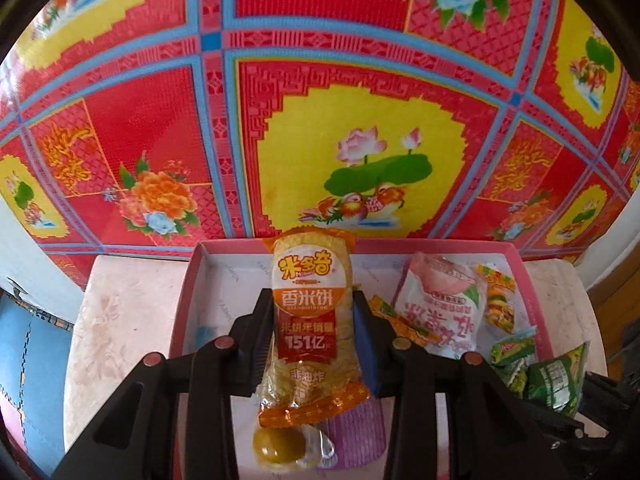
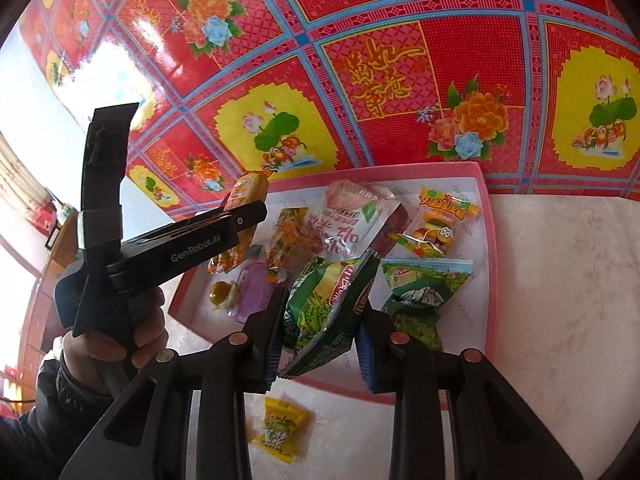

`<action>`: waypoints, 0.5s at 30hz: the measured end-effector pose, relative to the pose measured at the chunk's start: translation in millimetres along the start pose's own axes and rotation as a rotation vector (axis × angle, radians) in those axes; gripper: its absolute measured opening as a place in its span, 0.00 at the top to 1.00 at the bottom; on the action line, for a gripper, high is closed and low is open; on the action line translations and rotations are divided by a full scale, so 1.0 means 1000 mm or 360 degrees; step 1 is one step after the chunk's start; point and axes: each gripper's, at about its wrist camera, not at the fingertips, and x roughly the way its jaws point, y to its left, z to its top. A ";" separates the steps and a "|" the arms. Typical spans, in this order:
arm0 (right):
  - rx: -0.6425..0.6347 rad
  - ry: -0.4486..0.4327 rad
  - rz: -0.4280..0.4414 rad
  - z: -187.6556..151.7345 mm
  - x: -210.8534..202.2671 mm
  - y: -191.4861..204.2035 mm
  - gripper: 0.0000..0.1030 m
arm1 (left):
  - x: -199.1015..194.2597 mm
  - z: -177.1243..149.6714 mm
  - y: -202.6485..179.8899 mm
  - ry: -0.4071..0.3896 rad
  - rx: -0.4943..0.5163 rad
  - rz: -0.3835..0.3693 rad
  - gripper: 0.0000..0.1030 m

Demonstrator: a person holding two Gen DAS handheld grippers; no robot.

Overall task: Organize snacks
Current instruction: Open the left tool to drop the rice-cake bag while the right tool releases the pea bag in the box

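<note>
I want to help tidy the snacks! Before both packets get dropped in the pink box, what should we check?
1. Left tool holds the rice cracker packet firmly: ok, pads press on both its sides.
2. Right tool holds the green snack packet: ok.
3. Rice cracker packet is over the pink box: ok.
4. Free floor space in the box under the cracker packet: ok, bare on the left part.
5. The two tools are clear of each other: ok, apart in the right wrist view.
6. Nothing left outside: not ok, a yellow candy lies on the table.
</note>
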 end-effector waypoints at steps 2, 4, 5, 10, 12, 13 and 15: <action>0.0001 0.0011 -0.0015 0.001 0.004 -0.002 0.69 | 0.005 0.000 0.001 0.0008 -0.0013 -0.0009 0.62; 0.0004 0.0020 -0.0026 0.001 0.008 -0.003 0.69 | 0.009 -0.001 0.003 0.0026 -0.0030 -0.0025 0.62; 0.0002 0.0021 -0.0030 0.002 0.009 -0.004 0.69 | 0.010 -0.002 0.003 0.0032 -0.0036 -0.0029 0.62; -0.0013 0.0025 -0.0053 0.005 0.013 -0.004 0.69 | 0.009 -0.002 0.009 0.0037 -0.0056 -0.0056 0.54; -0.0019 0.0028 -0.0058 0.008 0.015 -0.005 0.69 | 0.005 -0.002 0.011 0.0031 -0.0068 -0.0064 0.53; -0.0026 0.0029 -0.0064 0.009 0.016 -0.005 0.69 | 0.003 -0.002 0.013 0.0029 -0.0074 -0.0067 0.53; -0.0025 0.0034 -0.0071 0.011 0.019 -0.003 0.69 | -0.003 -0.003 0.015 0.0024 -0.0102 -0.0077 0.53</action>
